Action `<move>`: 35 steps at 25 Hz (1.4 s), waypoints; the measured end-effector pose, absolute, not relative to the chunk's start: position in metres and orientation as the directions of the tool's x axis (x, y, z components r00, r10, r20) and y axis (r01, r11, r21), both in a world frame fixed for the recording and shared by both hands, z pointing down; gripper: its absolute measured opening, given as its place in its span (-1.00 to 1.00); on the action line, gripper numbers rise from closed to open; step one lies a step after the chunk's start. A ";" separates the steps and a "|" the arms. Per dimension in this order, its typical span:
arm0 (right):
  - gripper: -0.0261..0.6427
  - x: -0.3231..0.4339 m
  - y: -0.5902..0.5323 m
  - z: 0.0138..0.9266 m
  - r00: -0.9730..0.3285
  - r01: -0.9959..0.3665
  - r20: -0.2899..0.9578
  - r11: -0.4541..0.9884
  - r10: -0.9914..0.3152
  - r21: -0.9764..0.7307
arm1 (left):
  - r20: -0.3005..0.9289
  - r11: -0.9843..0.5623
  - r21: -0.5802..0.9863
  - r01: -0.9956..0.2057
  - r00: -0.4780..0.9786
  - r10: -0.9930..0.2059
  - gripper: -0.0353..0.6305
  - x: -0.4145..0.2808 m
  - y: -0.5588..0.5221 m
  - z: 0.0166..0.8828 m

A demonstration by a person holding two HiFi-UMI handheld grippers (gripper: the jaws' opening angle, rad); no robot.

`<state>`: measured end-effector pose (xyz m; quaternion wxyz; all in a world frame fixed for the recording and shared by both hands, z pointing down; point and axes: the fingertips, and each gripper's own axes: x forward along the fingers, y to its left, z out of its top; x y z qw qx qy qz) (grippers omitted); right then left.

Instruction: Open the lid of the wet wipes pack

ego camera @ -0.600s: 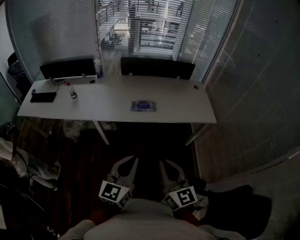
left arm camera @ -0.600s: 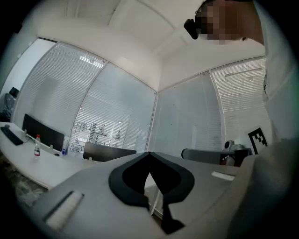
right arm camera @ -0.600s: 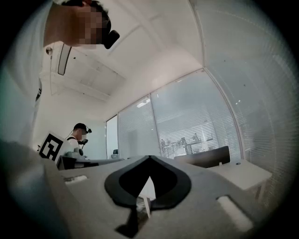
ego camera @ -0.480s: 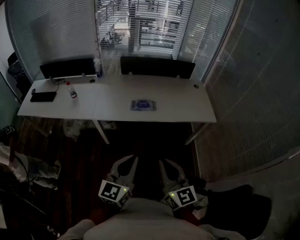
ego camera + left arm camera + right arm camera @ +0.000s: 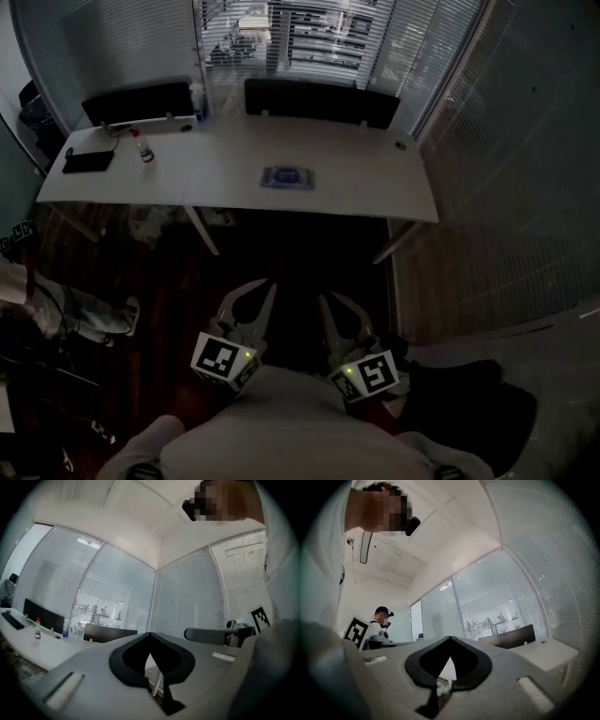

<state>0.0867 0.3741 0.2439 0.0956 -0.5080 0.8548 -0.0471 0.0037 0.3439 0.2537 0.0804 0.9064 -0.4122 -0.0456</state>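
The wet wipes pack, blue and flat, lies near the middle of the long white table, far ahead of both grippers. My left gripper and right gripper are held close to my body over the dark floor, side by side, pointing toward the table. Both are shut with nothing between the jaws. In the left gripper view the left gripper has its tips together, and in the right gripper view the right gripper does too. The pack is not seen in either gripper view.
A small bottle and a flat black device sit on the table's left end. Black screens line its far edge before the blinds. A person's legs are at the left, and a dark chair at lower right.
The table and pack sit a little higher in the head view than before. Both grippers keep their place near my body and stay shut.
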 end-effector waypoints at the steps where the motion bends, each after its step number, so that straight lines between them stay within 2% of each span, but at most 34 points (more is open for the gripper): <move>1: -0.92 0.090 0.373 0.245 -0.467 -0.859 -0.114 0.481 -0.877 -0.178 | -0.022 -0.647 0.179 -0.741 0.655 -0.755 -0.88 0.006 0.342 0.255; 7: -0.92 0.102 0.364 0.253 -0.460 -0.861 -0.099 0.470 -0.882 -0.194 | -0.010 -0.637 0.177 -0.750 0.646 -0.763 -0.88 0.011 0.328 0.259; 15: -0.92 0.091 0.288 0.267 -0.456 -0.870 -0.041 0.455 -0.889 -0.191 | -0.005 -0.636 0.220 -0.739 0.652 -0.759 -0.88 0.006 0.237 0.272; 26: -0.92 0.074 0.082 0.267 -0.436 -0.883 -0.021 0.432 -0.900 -0.181 | 0.044 -0.623 0.237 -0.746 0.648 -0.760 -0.88 -0.022 0.039 0.288; 35: -0.92 0.071 -0.019 0.253 -0.432 -0.890 -0.035 0.432 -0.901 -0.146 | 0.037 -0.657 0.215 -0.723 0.678 -0.734 -0.88 -0.011 -0.057 0.272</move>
